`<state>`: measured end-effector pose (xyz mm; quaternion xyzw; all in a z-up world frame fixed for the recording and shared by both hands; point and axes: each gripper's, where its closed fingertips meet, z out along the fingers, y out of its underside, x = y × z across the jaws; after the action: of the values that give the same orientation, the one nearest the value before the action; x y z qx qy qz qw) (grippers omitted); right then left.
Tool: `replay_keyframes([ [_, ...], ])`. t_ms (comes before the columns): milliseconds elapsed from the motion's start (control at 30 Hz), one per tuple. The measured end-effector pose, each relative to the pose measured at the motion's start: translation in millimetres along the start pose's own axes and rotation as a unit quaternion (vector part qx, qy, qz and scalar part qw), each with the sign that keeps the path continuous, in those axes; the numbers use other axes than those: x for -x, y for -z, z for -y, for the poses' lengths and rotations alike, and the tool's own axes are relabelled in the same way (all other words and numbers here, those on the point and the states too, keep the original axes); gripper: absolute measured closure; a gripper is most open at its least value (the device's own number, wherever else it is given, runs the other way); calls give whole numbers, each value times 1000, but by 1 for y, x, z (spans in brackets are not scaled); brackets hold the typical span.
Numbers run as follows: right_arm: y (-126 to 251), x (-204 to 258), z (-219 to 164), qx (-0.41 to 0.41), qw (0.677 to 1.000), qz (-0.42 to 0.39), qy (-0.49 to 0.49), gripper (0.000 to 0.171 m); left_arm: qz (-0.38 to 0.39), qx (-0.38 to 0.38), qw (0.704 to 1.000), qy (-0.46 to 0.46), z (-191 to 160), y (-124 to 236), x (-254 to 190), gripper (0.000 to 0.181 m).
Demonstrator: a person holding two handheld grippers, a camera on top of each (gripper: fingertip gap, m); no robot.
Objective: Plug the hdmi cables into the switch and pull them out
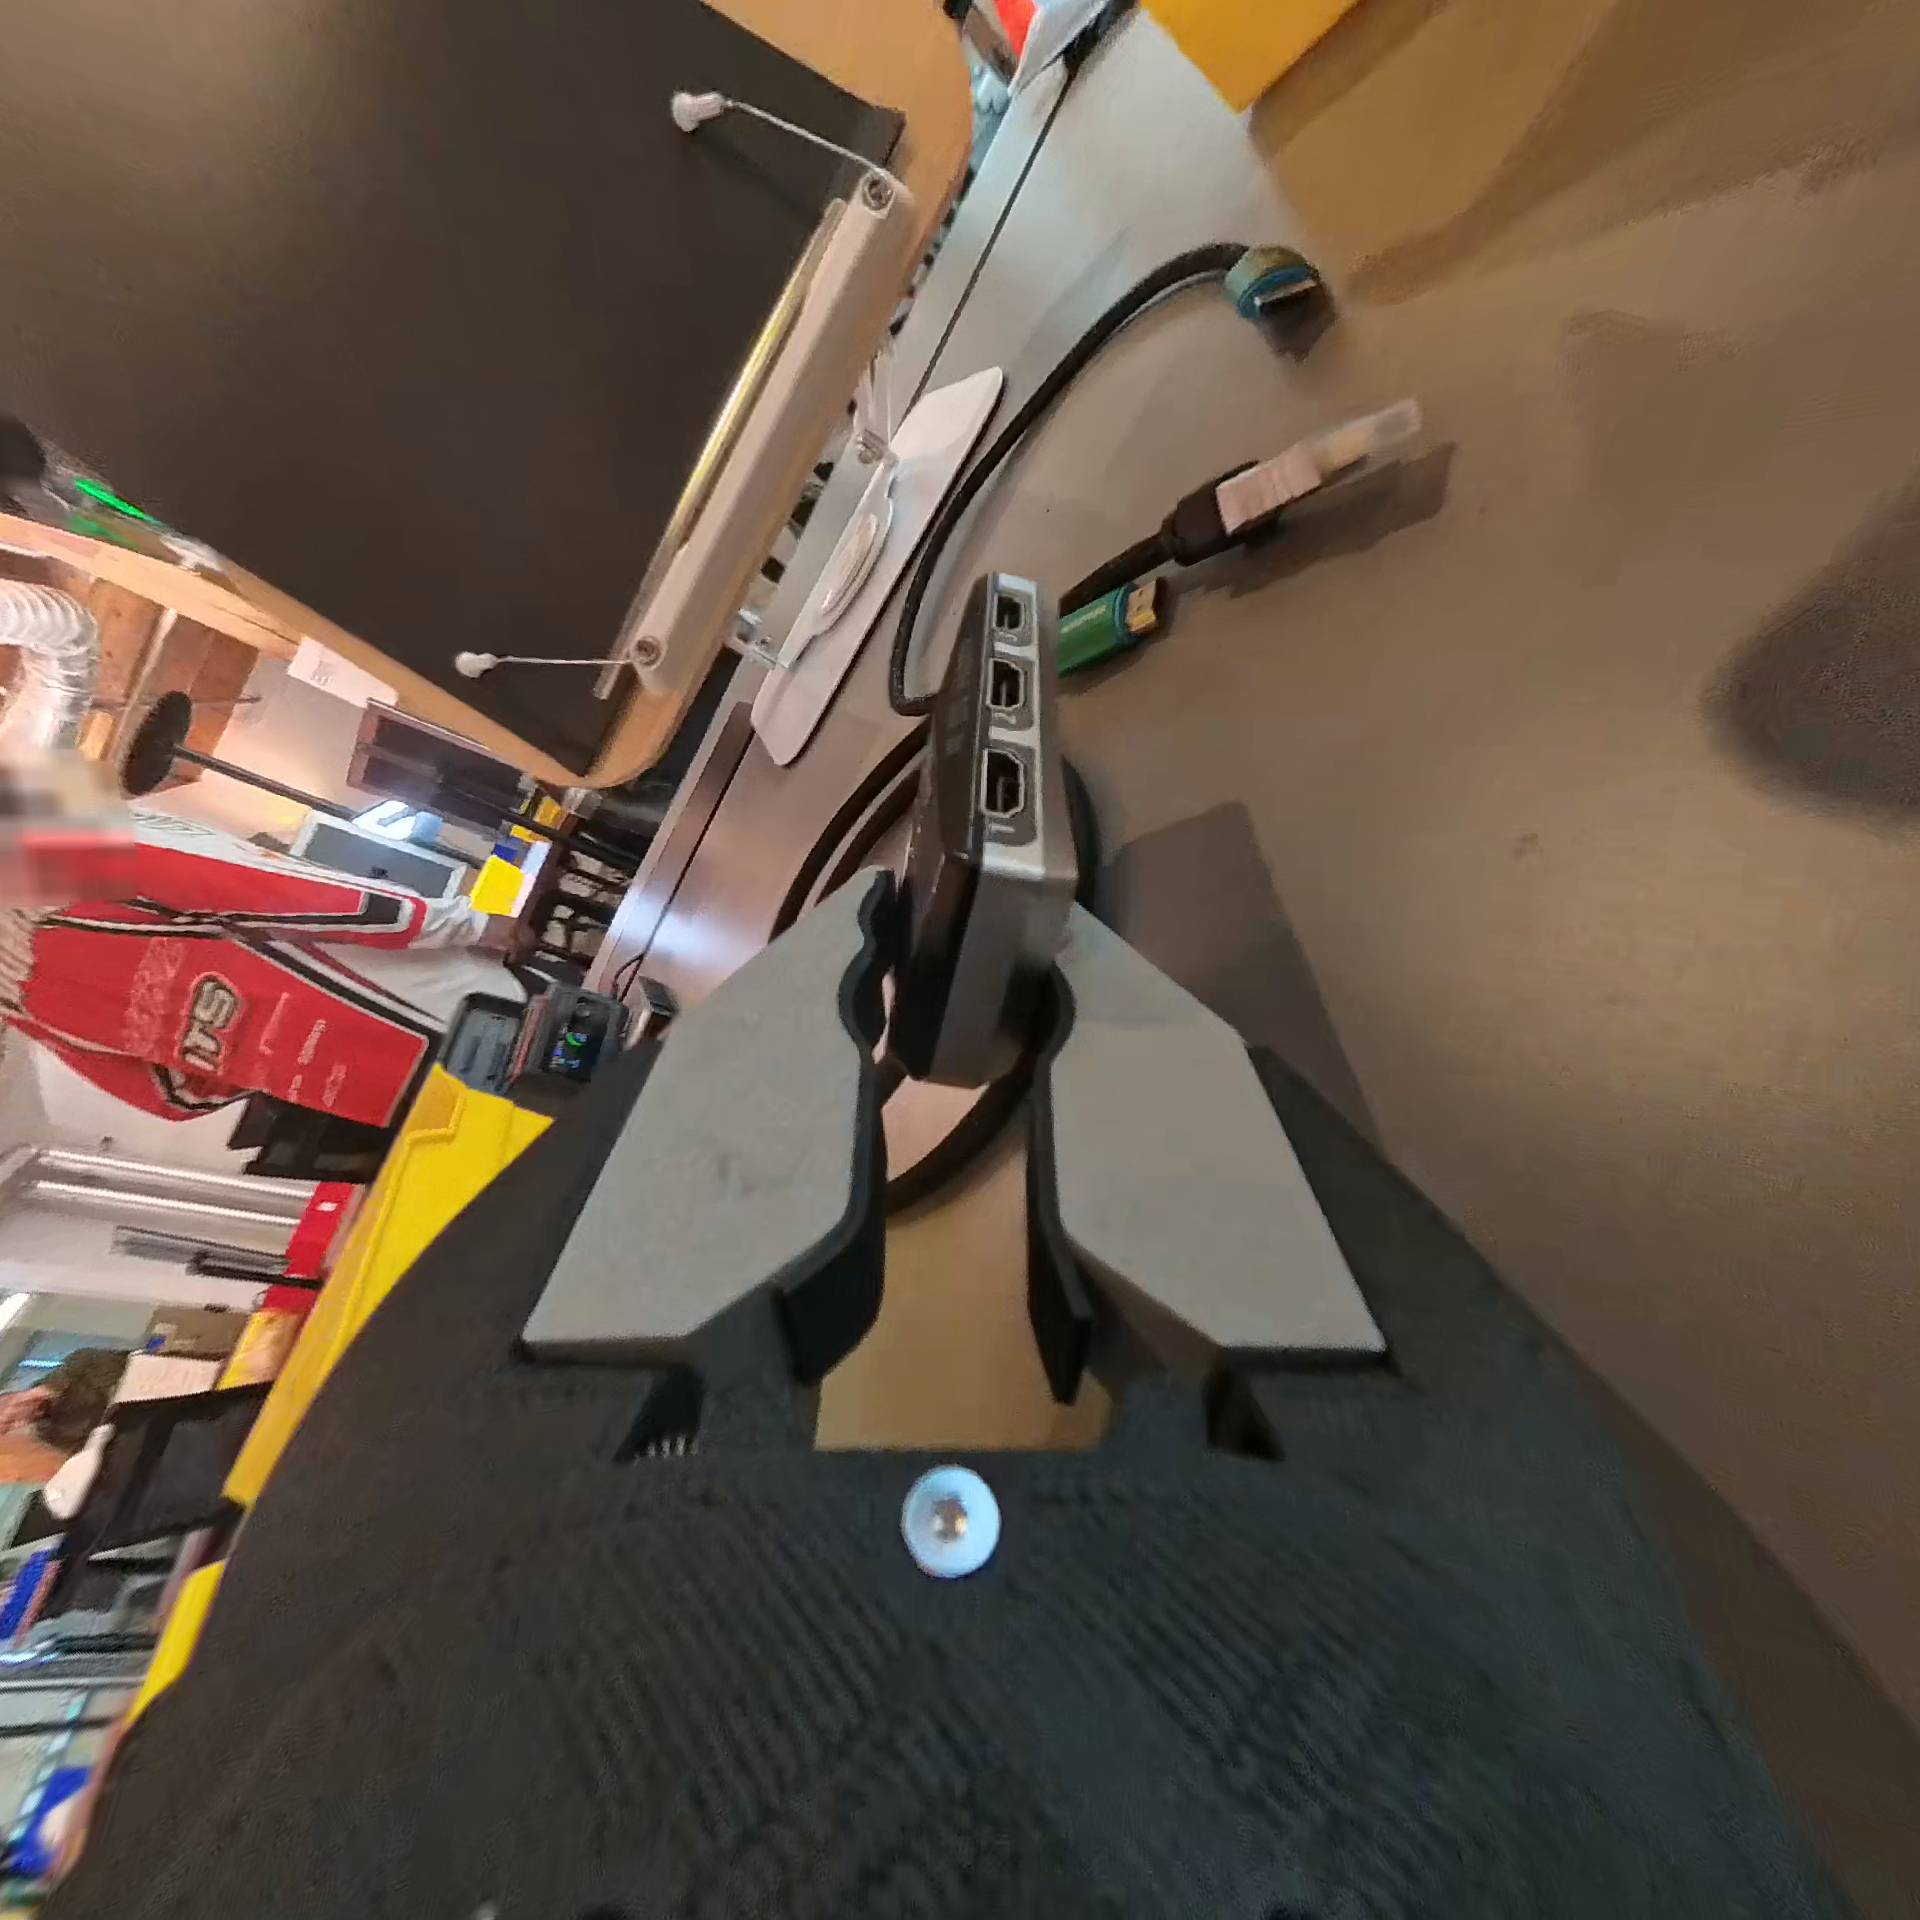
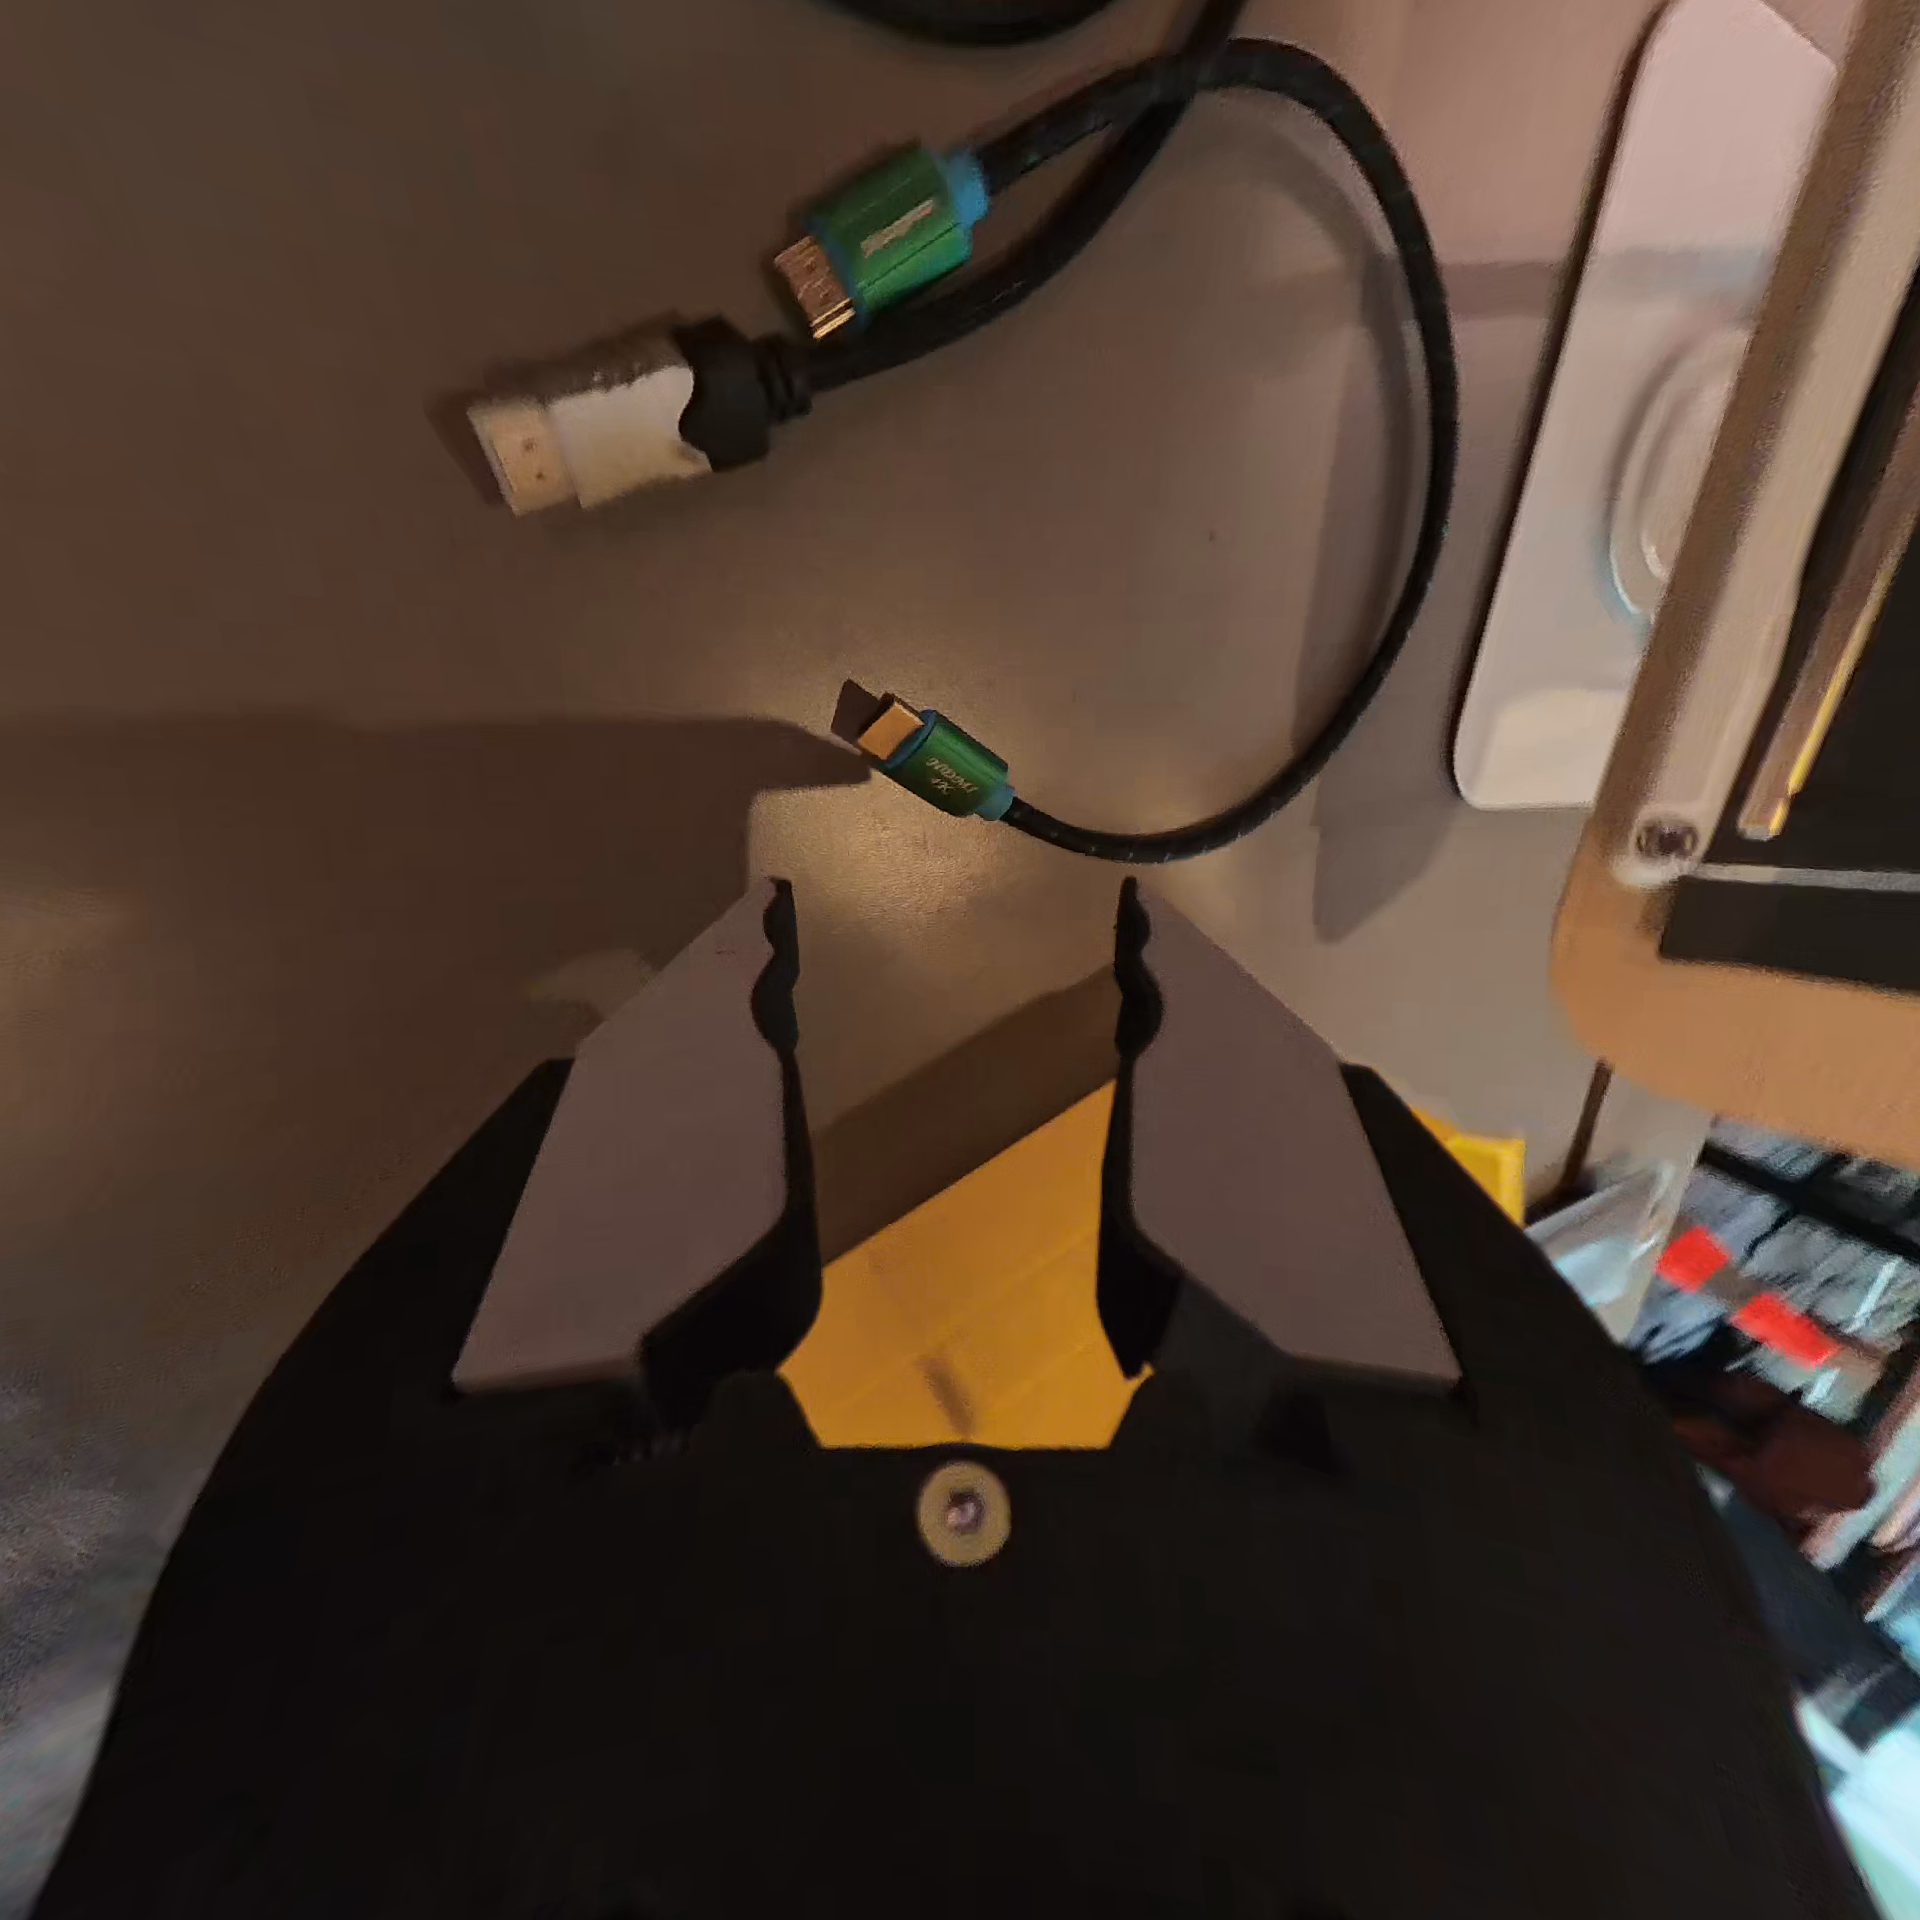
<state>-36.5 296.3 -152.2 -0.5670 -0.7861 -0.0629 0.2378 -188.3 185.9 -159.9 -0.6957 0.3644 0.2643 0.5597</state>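
Observation:
My left gripper (image 1: 971, 935) is shut on a dark grey HDMI switch (image 1: 987, 831) and holds it on edge, its three empty ports facing right. Beyond it lie three cable plugs on the grey table: a green plug (image 1: 1112, 615), a white-wrapped plug (image 1: 1299, 473) and a teal plug (image 1: 1273, 281). In the right wrist view my right gripper (image 2: 951, 914) is open and empty, just short of a green plug (image 2: 935, 764) on a thin black cable. Farther off lie a larger green plug (image 2: 883, 244) and the white plug (image 2: 592, 421).
A monitor on a wooden-edged stand (image 1: 727, 468) with a white base (image 1: 894, 540) stands at the table's left; it also shows in the right wrist view (image 2: 1704, 520). A person in a red shirt (image 1: 208, 997) stands beyond. Yellow blocks (image 1: 1247, 42) sit at the far edge. Spacing between my two grippers at the tips: around 20 cm. The green plug (image 2: 935, 764) is about 5 cm from my right fingertips and 20 cm from my left. Seen from the left wrist view (image 1: 1274, 264) as well.

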Motion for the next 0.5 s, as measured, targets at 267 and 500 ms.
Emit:
replay_keyframes([
  [267, -42, -1, -16, 38, 995, 38, 84, 112, -23, -31, 999, 36, 6, 5, 2, 159],
  [500, -52, -15, -8, 27, 991, 17, 132, 128, -8, -20, 999, 26, 4, 2, 4, 159],
])
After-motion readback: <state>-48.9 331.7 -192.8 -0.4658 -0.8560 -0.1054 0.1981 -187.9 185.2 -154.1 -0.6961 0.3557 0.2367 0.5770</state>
